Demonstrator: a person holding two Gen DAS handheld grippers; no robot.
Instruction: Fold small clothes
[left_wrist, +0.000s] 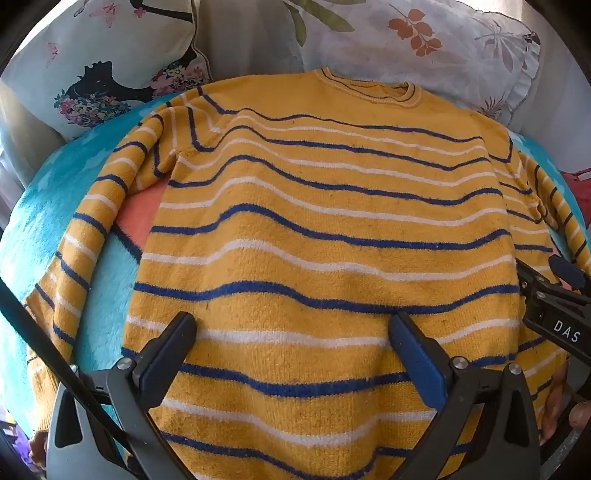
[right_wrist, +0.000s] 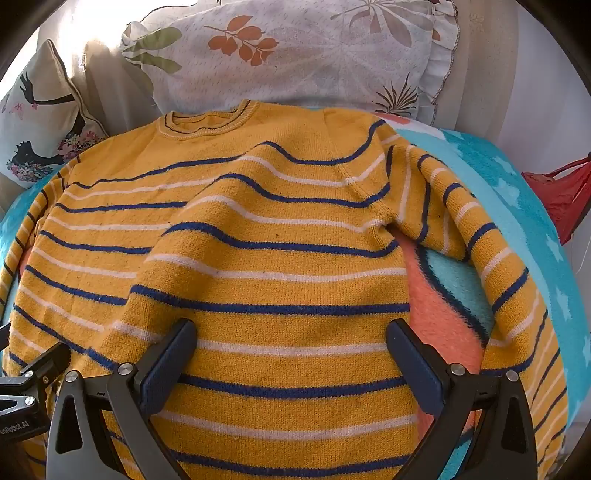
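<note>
A small yellow sweater (left_wrist: 325, 221) with blue and white stripes lies flat, collar away from me, on a turquoise blanket (left_wrist: 44, 221). It also shows in the right wrist view (right_wrist: 258, 258). Its left sleeve (left_wrist: 85, 236) hangs down the left side and its right sleeve (right_wrist: 509, 273) curves down the right side. My left gripper (left_wrist: 291, 332) is open over the sweater's lower body. My right gripper (right_wrist: 291, 332) is open over the lower right part of the body; it also shows at the right edge of the left wrist view (left_wrist: 554, 299).
A leaf-print pillow (right_wrist: 314, 48) and a cushion with a dark figure (left_wrist: 99, 74) lie behind the collar. A red bag (right_wrist: 565, 199) sits at the right. The blanket has an orange patch (right_wrist: 439, 325) beside the sweater.
</note>
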